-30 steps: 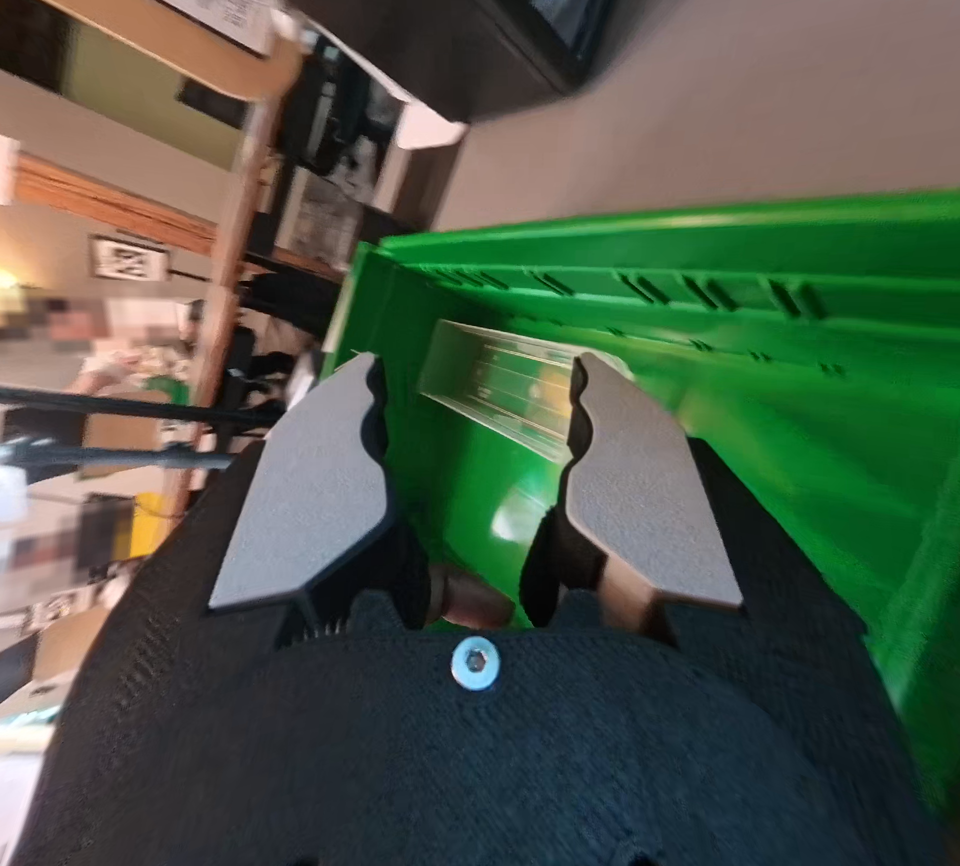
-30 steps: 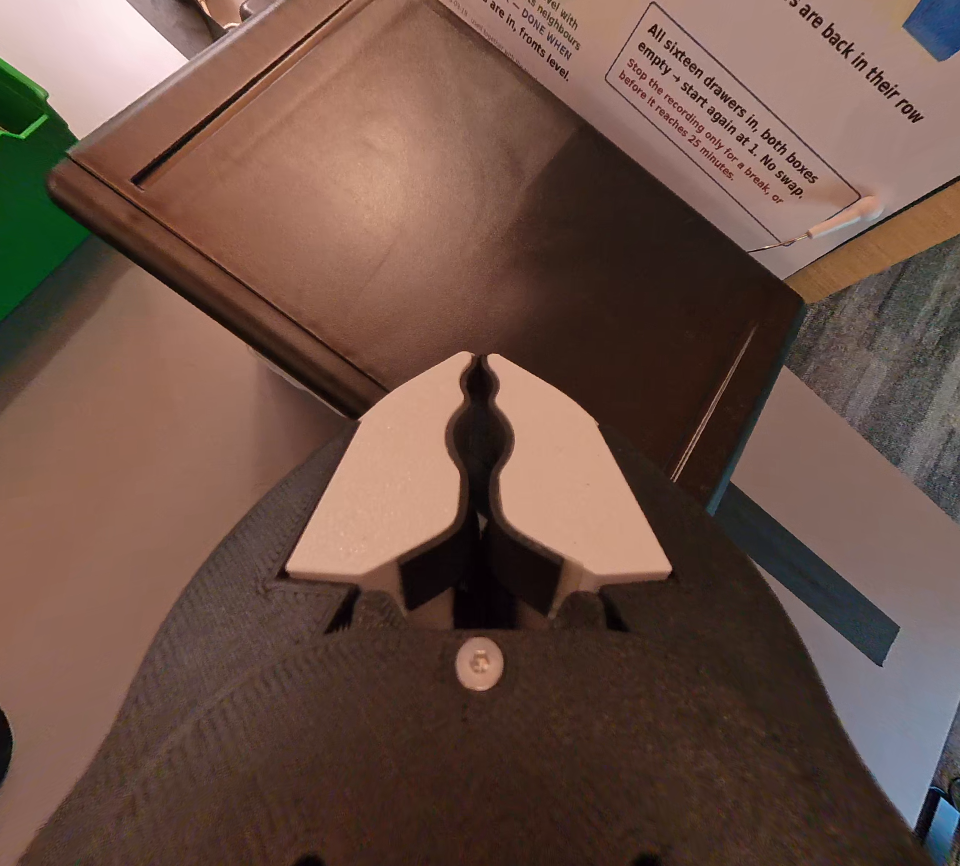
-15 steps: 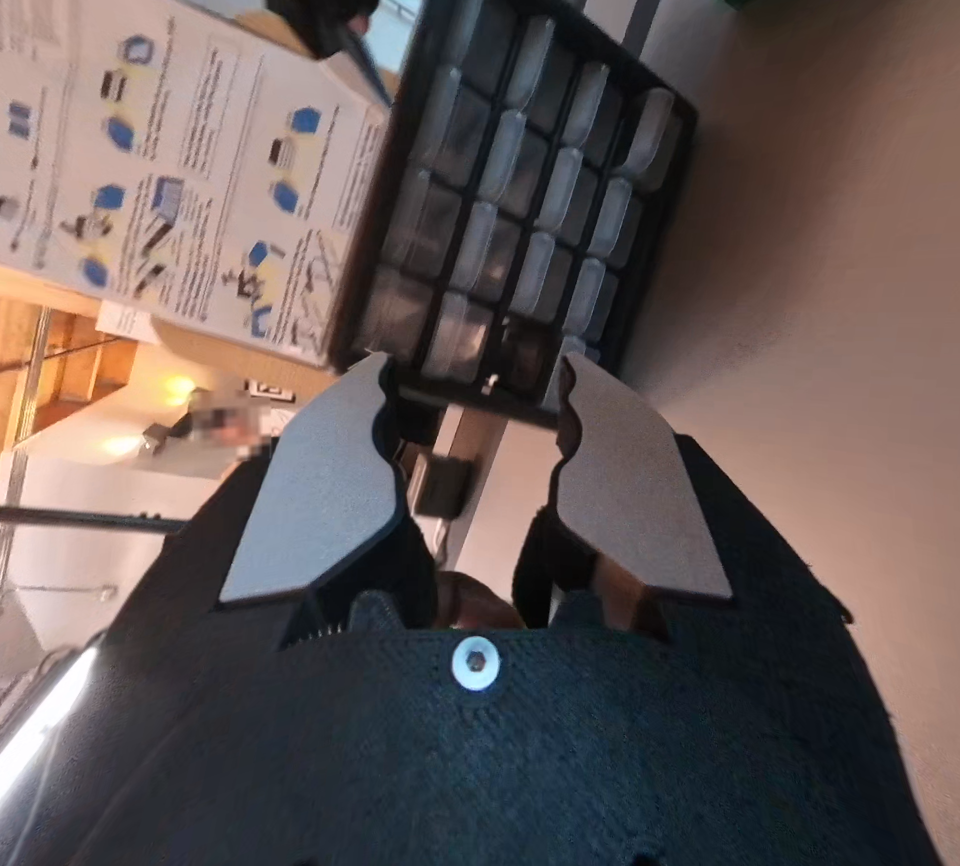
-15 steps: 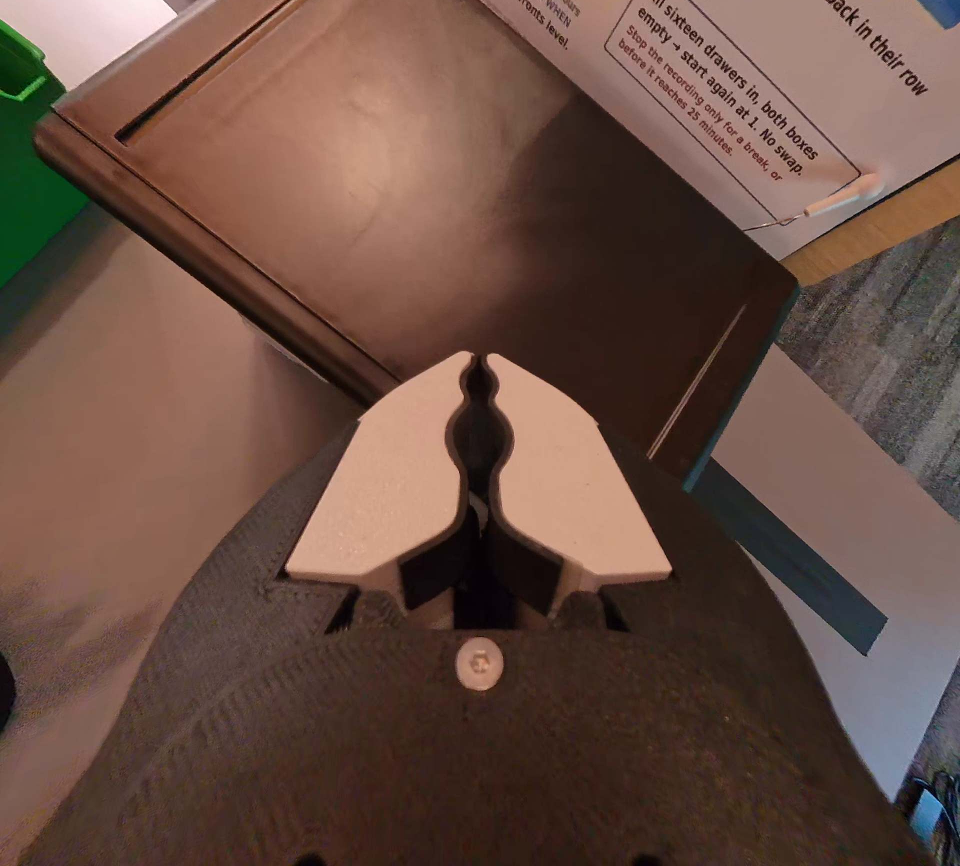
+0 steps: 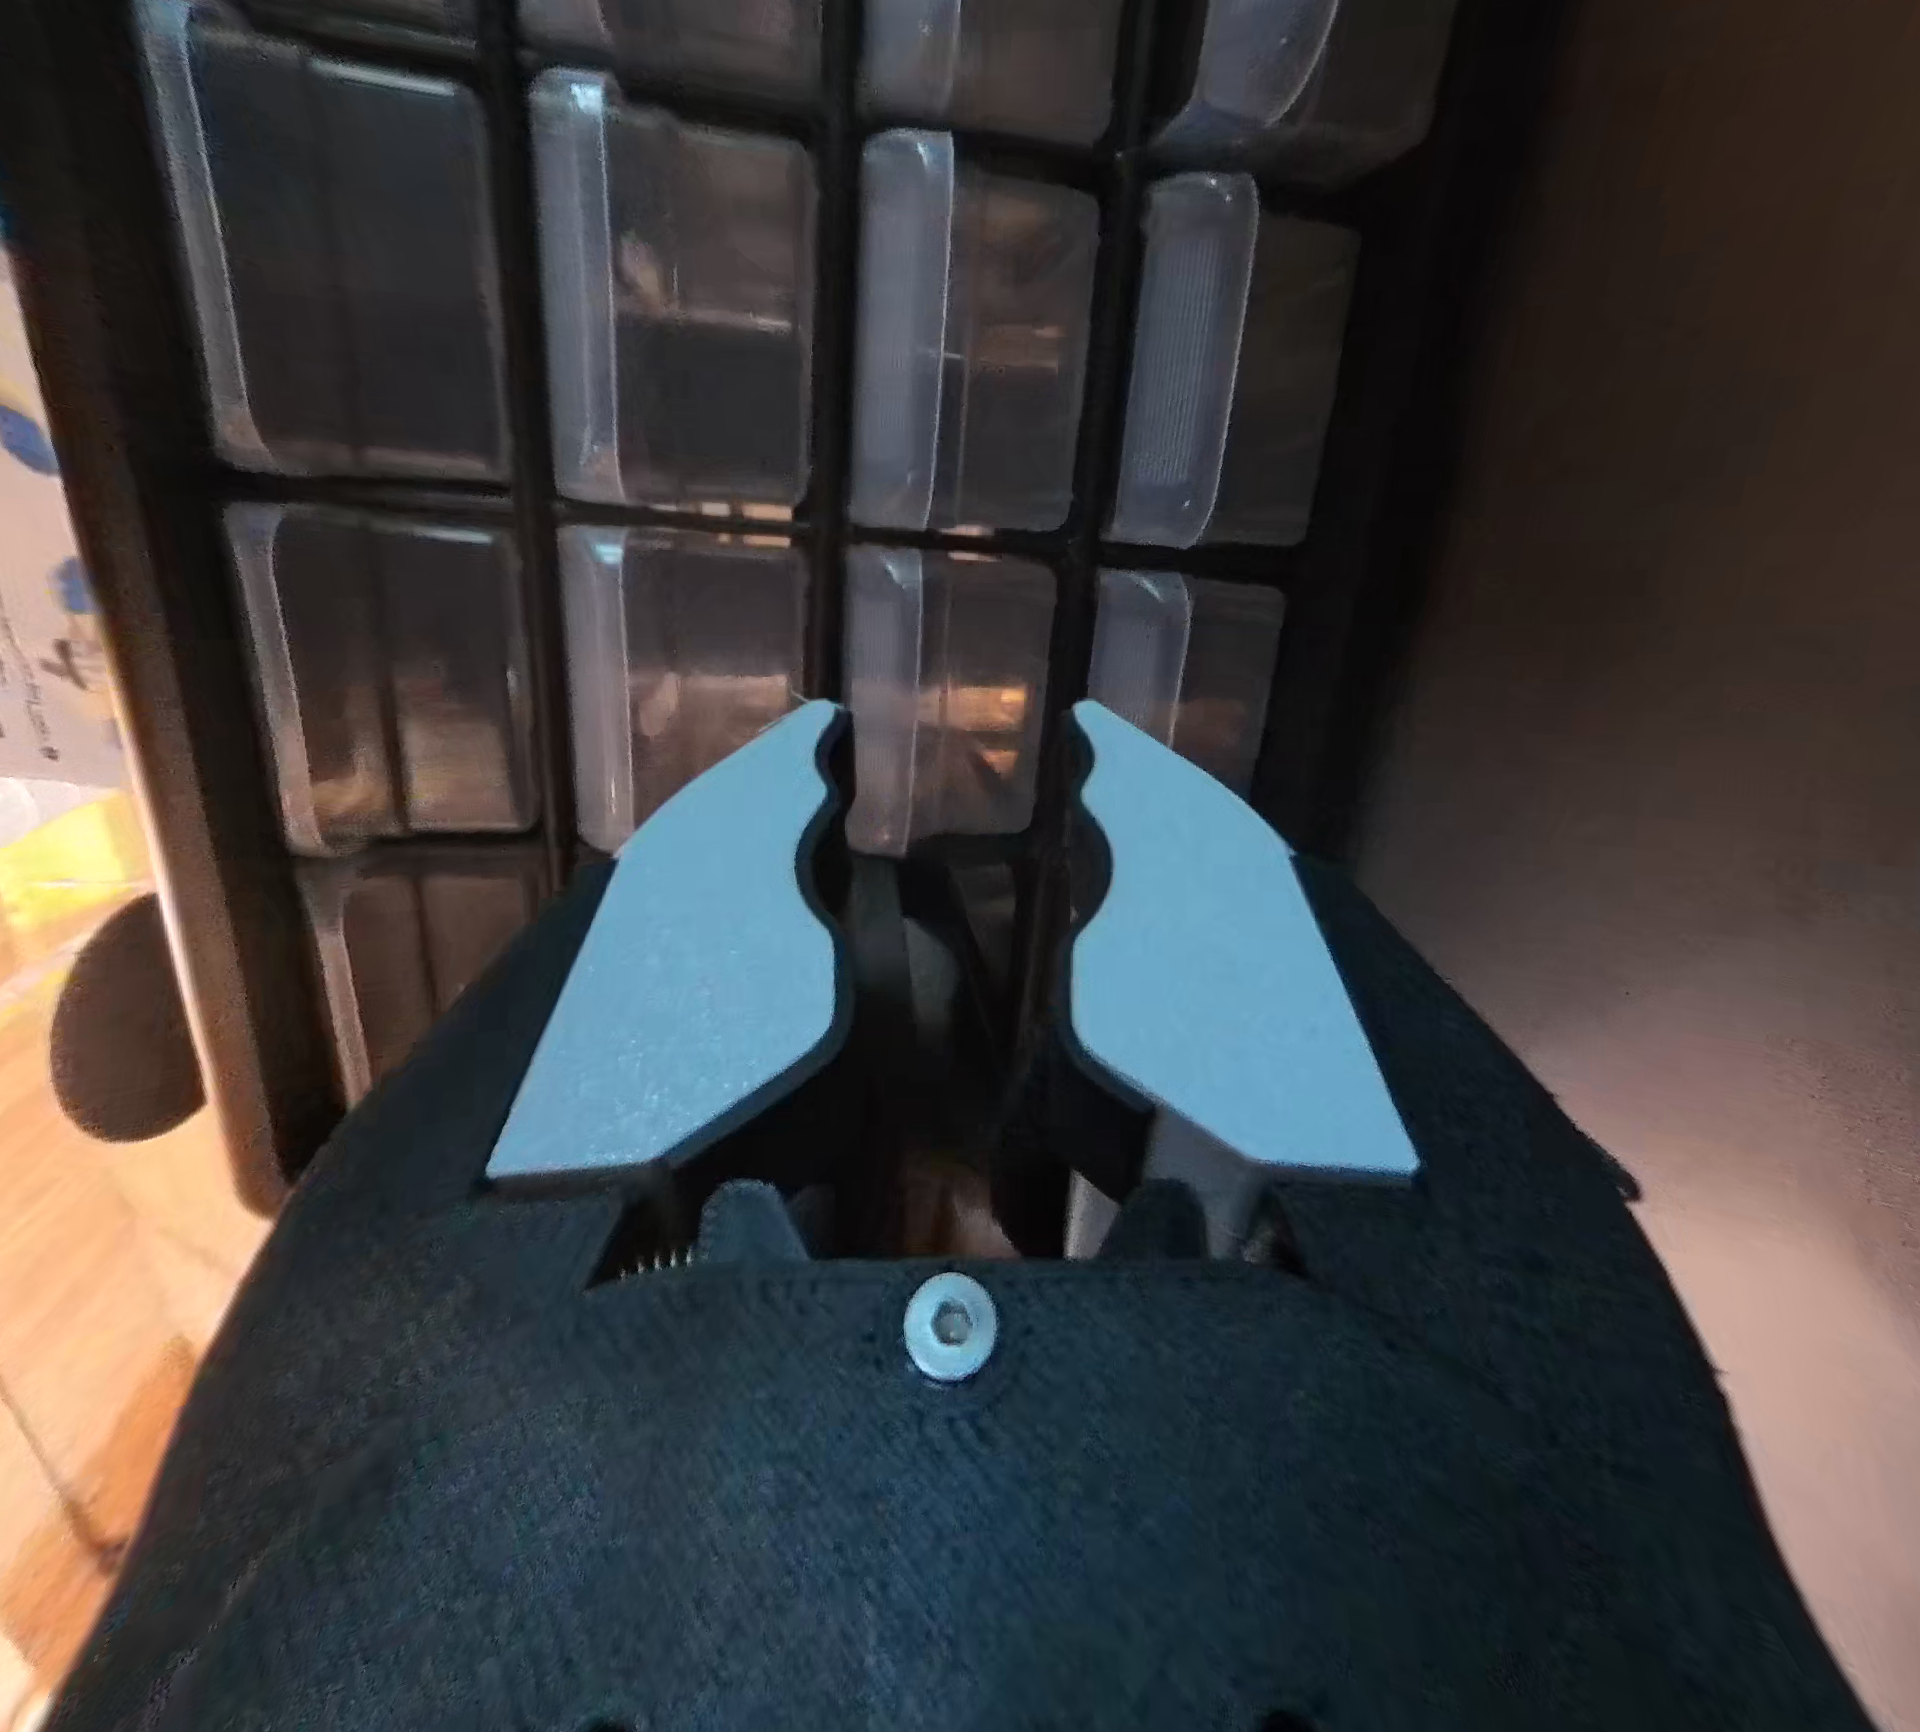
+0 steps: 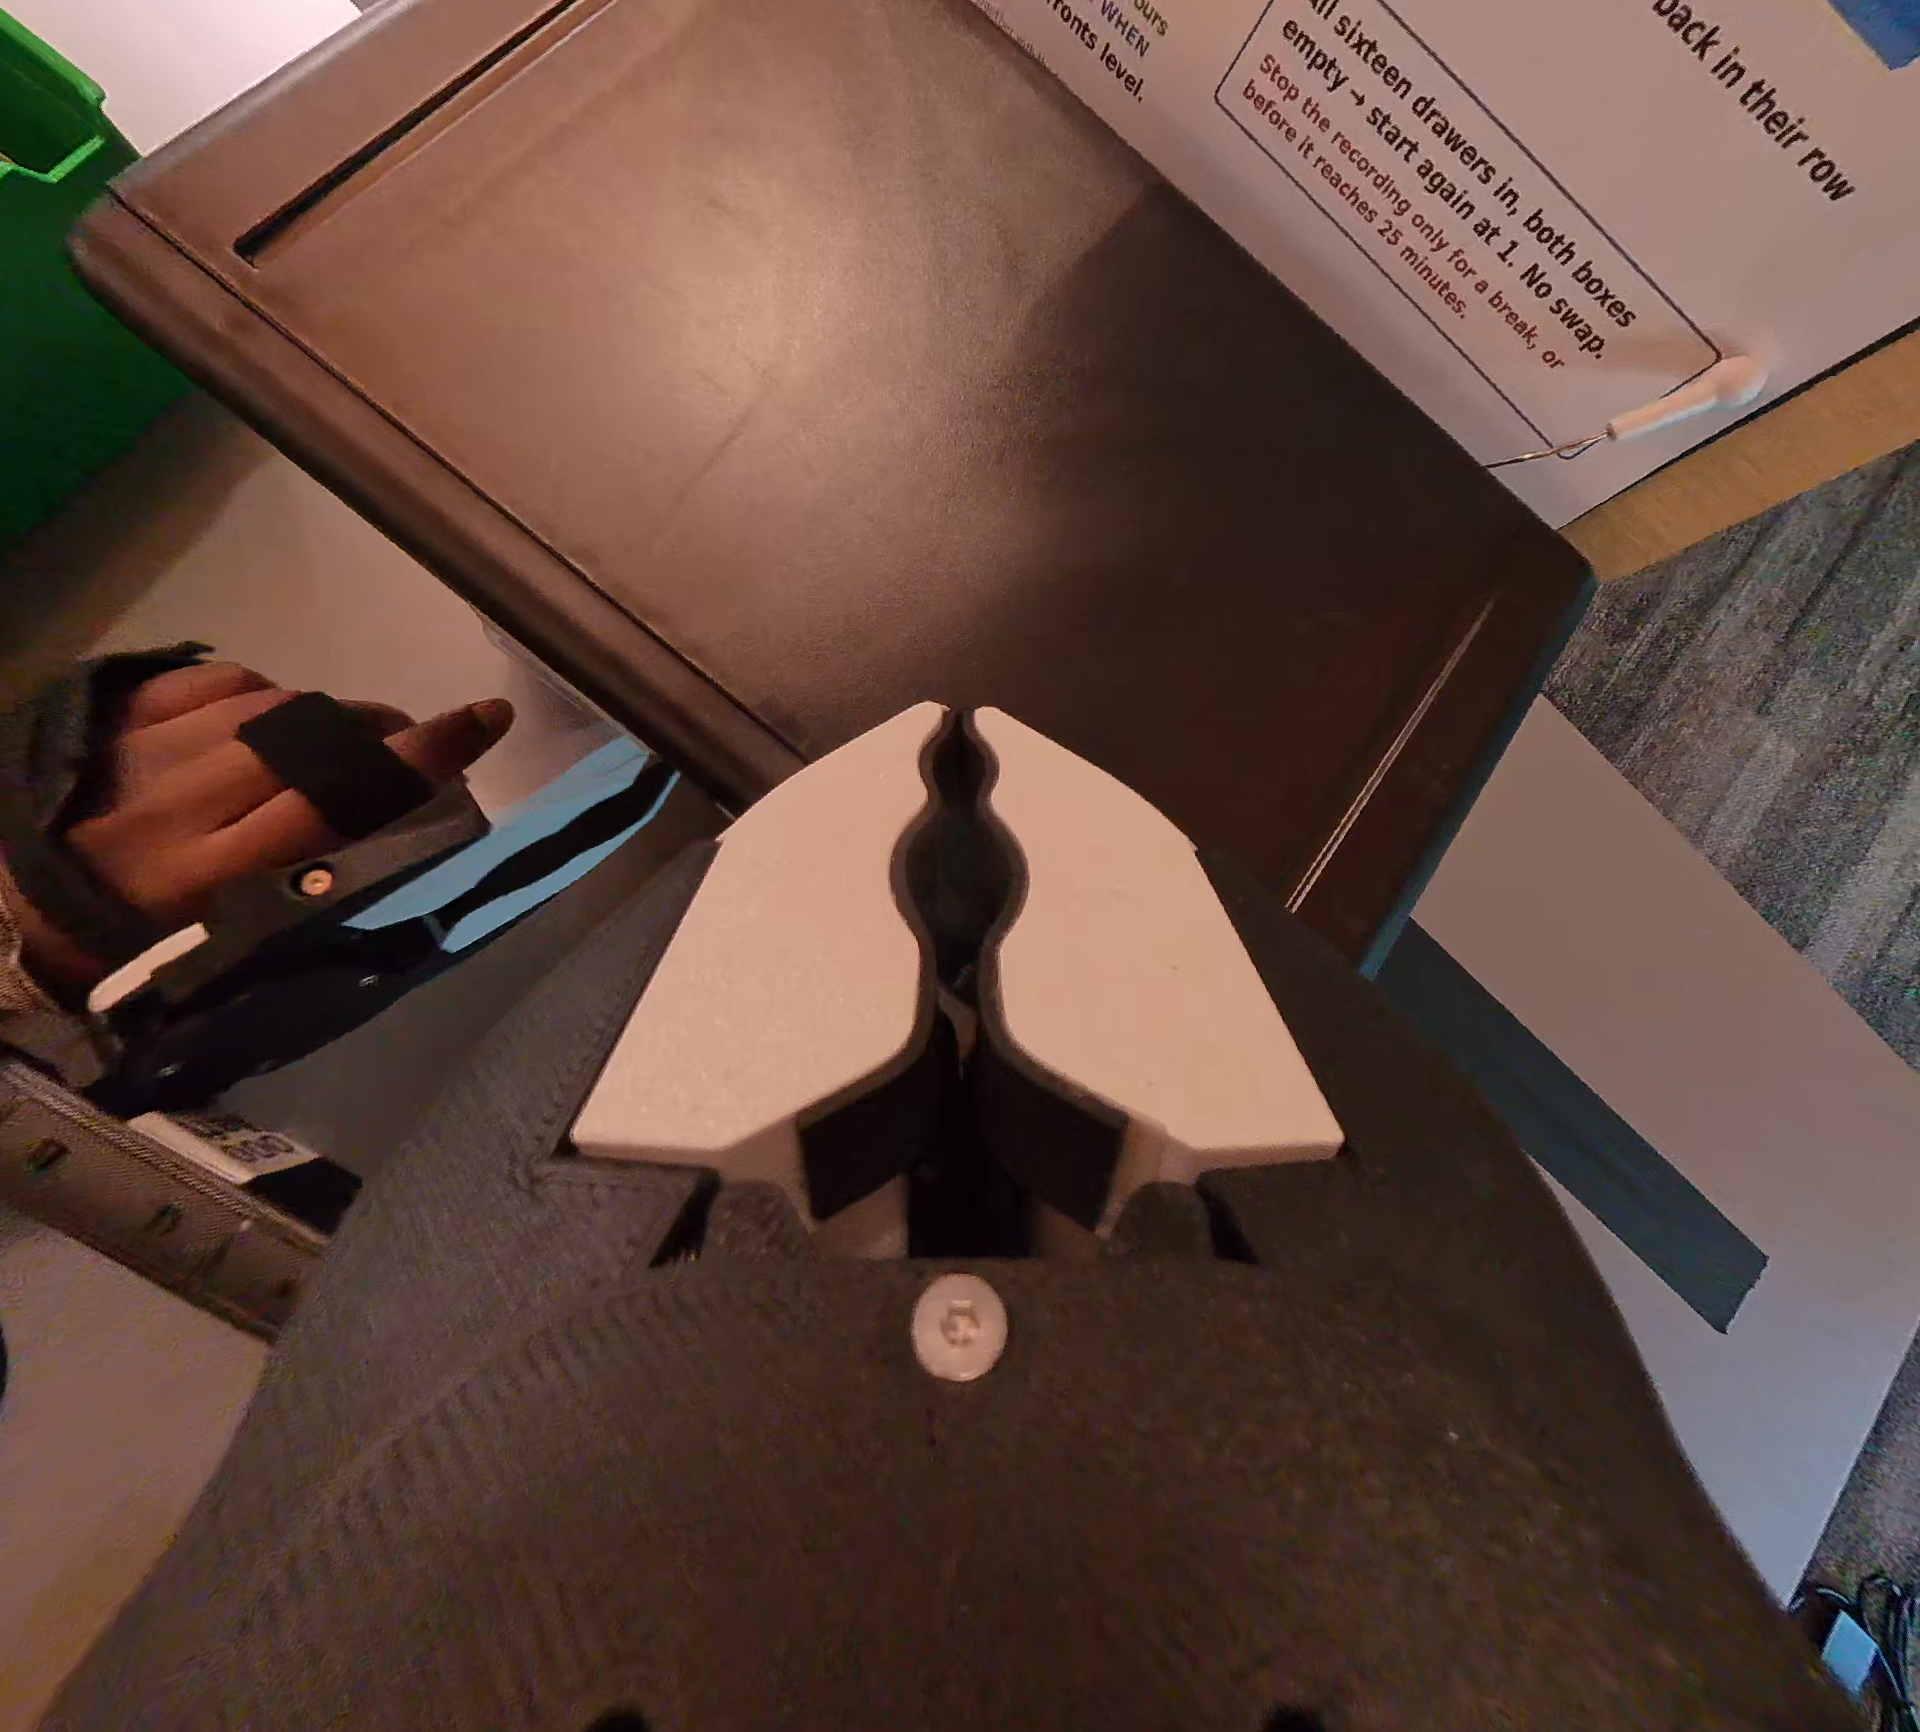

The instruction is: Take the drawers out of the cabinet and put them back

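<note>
The black cabinet (image 5: 831, 477) fills the left wrist view, turned sideways, with several clear drawers in its slots. My left gripper (image 5: 956, 726) is open and empty, its fingertips on either side of one clear drawer's (image 5: 940, 674) front, close to it. Whether they touch it I cannot tell. From above, the right wrist view shows the cabinet's dark top (image 6: 831, 280). My right gripper (image 6: 958, 718) is shut and empty over the top's front edge. The left gripper (image 6: 623, 809) also shows there, held by a hand (image 6: 208, 799) at the cabinet front.
A green bin (image 6: 52, 280) stands left of the cabinet. A white instruction poster (image 6: 1455, 72) leans behind it. The beige table (image 6: 1621, 955) carries a dark tape strip (image 6: 1558, 1152) at the right. Grey carpet (image 6: 1766, 695) lies beyond the table edge.
My left gripper has swung from inside the green bin to the cabinet front and closed in on the drawers, still open. My right gripper has stayed shut over the cabinet top.
</note>
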